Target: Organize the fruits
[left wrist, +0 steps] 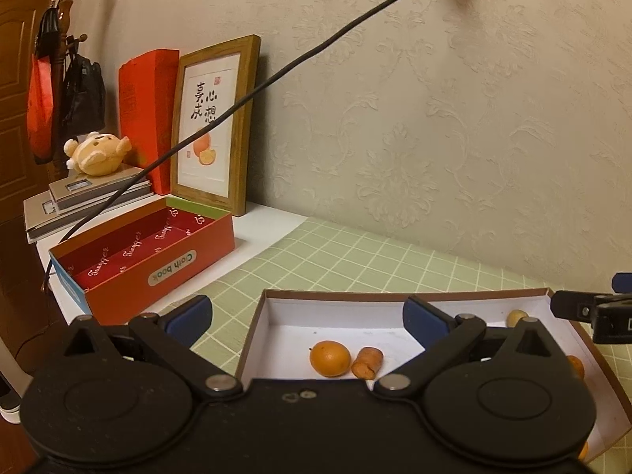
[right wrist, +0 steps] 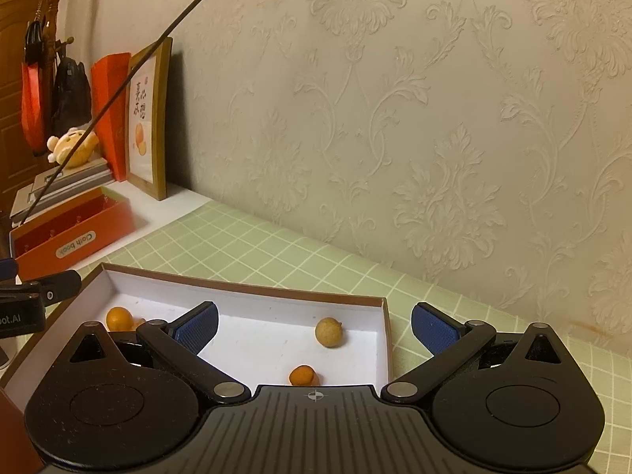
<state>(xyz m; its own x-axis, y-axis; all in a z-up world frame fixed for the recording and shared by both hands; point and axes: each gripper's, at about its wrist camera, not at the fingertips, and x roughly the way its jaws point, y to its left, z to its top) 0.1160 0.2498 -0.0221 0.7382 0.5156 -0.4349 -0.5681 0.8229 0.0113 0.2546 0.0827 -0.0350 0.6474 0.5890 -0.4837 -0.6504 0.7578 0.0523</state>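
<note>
A shallow white box with a brown rim (left wrist: 272,308) (right wrist: 245,288) lies on the green checked mat. In it lie an orange fruit (left wrist: 330,358) (right wrist: 119,318), an orange stub piece (left wrist: 368,362), a tan round fruit (left wrist: 515,317) (right wrist: 331,332) and a small orange fruit (right wrist: 302,375). My left gripper (left wrist: 308,316) is open and empty above the box's left end. My right gripper (right wrist: 314,330) is open and empty above the box's right part; its tip shows in the left wrist view (left wrist: 568,306).
An open red "Cloth book" box (left wrist: 150,260) (right wrist: 75,237) stands left of the mat. Behind it are stacked books with a plush toy (left wrist: 96,154), a red bag (left wrist: 148,118) and a framed picture (left wrist: 215,126). A black cable (left wrist: 276,75) hangs across. The wallpapered wall is close behind.
</note>
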